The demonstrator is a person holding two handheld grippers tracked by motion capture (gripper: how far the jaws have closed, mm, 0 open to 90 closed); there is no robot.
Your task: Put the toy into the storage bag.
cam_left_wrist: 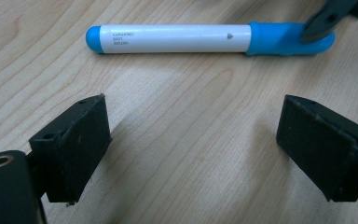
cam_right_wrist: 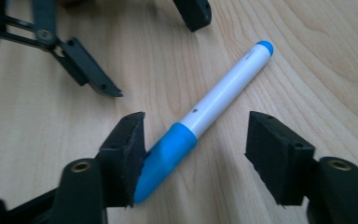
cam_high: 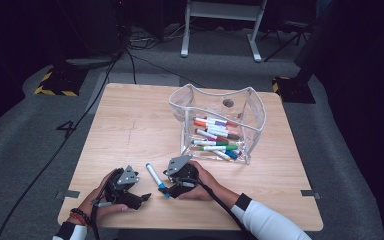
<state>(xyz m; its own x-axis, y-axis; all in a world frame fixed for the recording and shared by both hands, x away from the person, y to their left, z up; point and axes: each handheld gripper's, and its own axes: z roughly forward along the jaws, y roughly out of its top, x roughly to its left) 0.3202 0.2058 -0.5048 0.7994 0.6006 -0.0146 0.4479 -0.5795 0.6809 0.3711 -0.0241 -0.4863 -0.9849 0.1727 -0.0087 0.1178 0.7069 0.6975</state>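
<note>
Fingers of the right gripper (cam_right_wrist: 196, 154) straddle, unclamped, the blue-capped white plastic marker (cam_right_wrist: 209, 112) on the desk (cam_high: 130, 125); left gripper (cam_left_wrist: 193, 149) spread, empty. Light, stiff, slippery: pinch mid-barrel.

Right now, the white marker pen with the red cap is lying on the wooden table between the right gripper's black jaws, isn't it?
Not quite: the cap is blue, not red. The right gripper view shows the white marker pen with the blue cap lying on the wooden table between the right gripper's black jaws.

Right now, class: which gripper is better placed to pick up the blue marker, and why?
Right. The right gripper already straddles the blue marker at its cap, one pad touching. The left gripper is open beside it, apart.
</note>
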